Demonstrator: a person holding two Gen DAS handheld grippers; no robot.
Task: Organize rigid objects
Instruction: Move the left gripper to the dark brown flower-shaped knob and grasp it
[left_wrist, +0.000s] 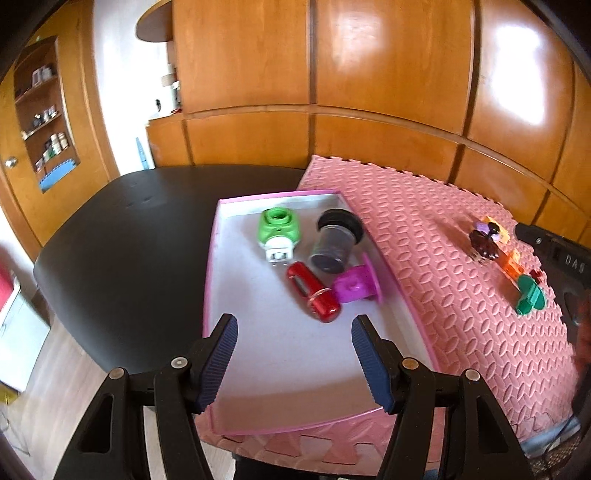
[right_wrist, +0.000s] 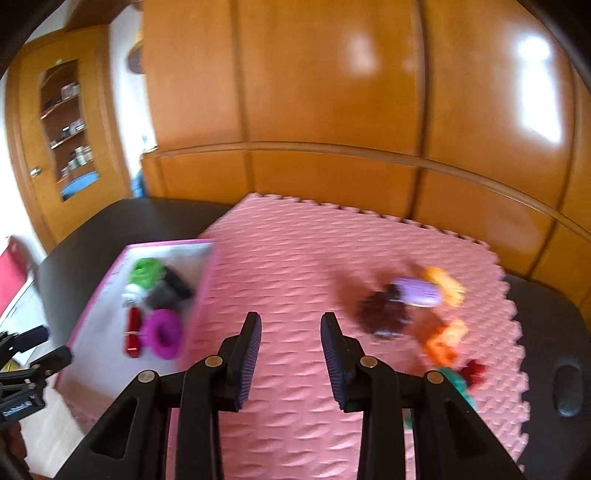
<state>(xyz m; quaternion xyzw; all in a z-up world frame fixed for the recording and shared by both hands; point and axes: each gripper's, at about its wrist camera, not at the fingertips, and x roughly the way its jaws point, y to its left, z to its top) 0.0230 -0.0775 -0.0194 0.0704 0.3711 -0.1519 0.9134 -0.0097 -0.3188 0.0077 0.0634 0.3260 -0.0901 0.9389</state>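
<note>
Wooden wall panels: behind the table, glossy, full width.

Table: dark top, carrying all below.

Foam mat: pink, jigsaw-edged, spread over the table's right part.

Tray: pale floor, pink rim, partly on the mat's left edge and partly on bare table.

Left gripper: above the tray's near end, jaws wide apart, nothing between them.

Right gripper: above bare mat, jaws moderately apart, holding nothing; this view is blurred.

In the tray, far right part, close together:
- Jar: grey, black lid, on its side.
- Green toy: white base, just left of the jar.
- Red cylinder: lying flat, metal ring near one end, touching the spool.
- Purple spool: near the tray's right rim.

On the mat, well right of the tray:
- Loose toys: a row of dark maroon, purple, orange and green pieces; individual shapes are hard to make out.
</note>
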